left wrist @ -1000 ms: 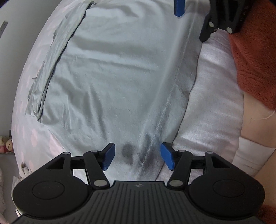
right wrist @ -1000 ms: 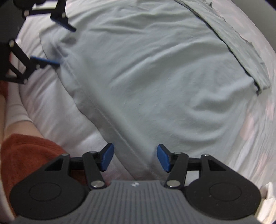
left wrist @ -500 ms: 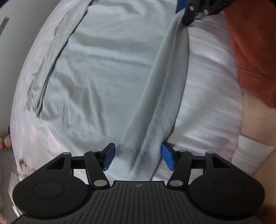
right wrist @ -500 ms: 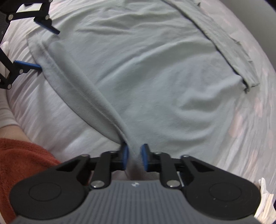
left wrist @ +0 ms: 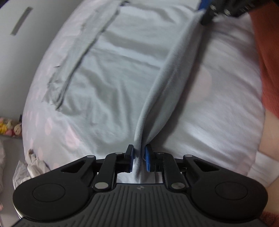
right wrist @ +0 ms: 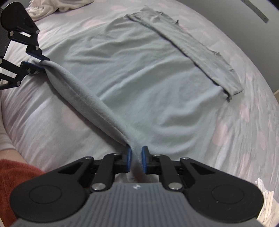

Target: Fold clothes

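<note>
left tongs (left wrist: 139,158) just closed, blue pads pinching the near hem of the grey garment (left wrist: 122,73); right tongs (right wrist: 136,159) clenched on the same hem further along. Hem lifted into a taut ridge between the two, rest of garment lies flat on the bed (right wrist: 244,108), far edge already folded over in a strip. Bed sheet pale with pink spots. Orange sleeve (right wrist: 10,172) at the near side, white cloth (right wrist: 45,7) at the bed's far corner
</note>
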The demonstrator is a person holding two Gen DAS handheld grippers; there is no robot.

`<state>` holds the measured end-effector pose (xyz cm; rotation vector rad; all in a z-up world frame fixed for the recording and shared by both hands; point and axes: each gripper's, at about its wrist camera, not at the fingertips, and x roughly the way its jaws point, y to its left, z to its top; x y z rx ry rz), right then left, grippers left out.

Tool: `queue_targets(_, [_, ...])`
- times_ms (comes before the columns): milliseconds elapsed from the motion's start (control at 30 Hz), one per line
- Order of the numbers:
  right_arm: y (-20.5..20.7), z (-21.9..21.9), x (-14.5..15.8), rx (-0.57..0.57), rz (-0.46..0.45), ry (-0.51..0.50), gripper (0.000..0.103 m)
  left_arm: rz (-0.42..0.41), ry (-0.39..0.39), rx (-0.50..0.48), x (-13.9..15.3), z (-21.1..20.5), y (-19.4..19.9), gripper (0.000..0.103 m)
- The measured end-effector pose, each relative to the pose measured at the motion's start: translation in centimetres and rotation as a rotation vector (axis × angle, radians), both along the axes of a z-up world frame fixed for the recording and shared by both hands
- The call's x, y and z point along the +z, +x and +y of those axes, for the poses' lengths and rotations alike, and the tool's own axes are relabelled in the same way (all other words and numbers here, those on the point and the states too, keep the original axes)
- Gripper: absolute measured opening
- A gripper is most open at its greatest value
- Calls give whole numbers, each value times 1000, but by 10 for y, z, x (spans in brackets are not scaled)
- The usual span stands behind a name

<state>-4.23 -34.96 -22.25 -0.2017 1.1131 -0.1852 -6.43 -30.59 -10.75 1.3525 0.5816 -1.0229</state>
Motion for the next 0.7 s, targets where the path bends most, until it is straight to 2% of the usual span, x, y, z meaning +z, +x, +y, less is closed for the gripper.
queue_targets(133, [5,-6,15,-15,-66,-19,14,16,-90,54,18,-3,16,10])
queue_targets(233, [15,-11,22,-8,-100,-67,14,0,-133,46,27,-8,26,10])
queue_targets(367, [33,-24,18,-20,-108,-92,14,2,-171,36,29,-18,42,9])
queue_targets(500, [46,-42,5,-56,-120,-81,14,46,-237,52,23,-22,63,9])
queue_targets(600, [46,-53,-4,-100,-135,-71,23,117,-311,108,19,-16,83,9])
queue_targets(700, [41,-67,-12,-165,-148,-34,30,153,-355,183,18,-8,101,11])
